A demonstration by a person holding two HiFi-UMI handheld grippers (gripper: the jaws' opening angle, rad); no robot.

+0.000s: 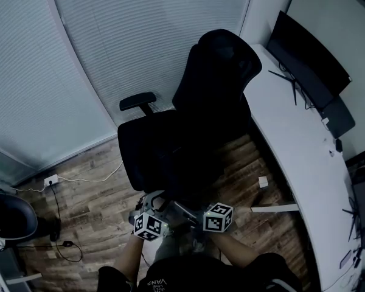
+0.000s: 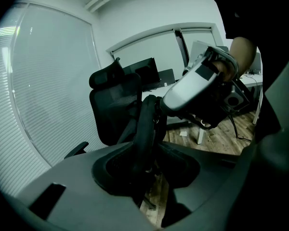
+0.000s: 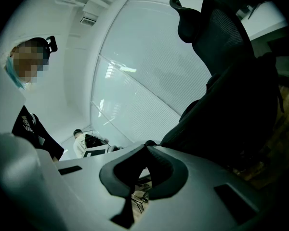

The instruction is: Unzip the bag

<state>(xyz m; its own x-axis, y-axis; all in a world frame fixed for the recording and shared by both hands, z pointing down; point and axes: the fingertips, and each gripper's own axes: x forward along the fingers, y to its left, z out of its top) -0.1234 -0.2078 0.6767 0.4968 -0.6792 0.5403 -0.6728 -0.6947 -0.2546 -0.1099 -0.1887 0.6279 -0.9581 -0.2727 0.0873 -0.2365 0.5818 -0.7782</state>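
The black bag (image 1: 185,178) rests against the black office chair (image 1: 213,84) and is hard to tell from it in the dark head view. In the left gripper view a thick black strap of the bag (image 2: 145,124) runs up between my left gripper's (image 2: 147,148) jaws, and they close on it. My right gripper (image 2: 160,106), white-bodied, meets the top of that strap. In its own view the right gripper (image 3: 145,146) is shut, with a thin dark tab (image 3: 128,211) hanging between its jaws. Both grippers sit close together low in the head view, left gripper (image 1: 153,202), right gripper (image 1: 173,208).
A long white desk (image 1: 292,157) with a dark monitor (image 1: 310,59) runs along the right. Window blinds (image 1: 109,41) stand behind the chair. A power strip and cables (image 1: 52,179) lie on the wooden floor beside another chair (image 1: 9,218). A seated person (image 3: 84,141) is far off.
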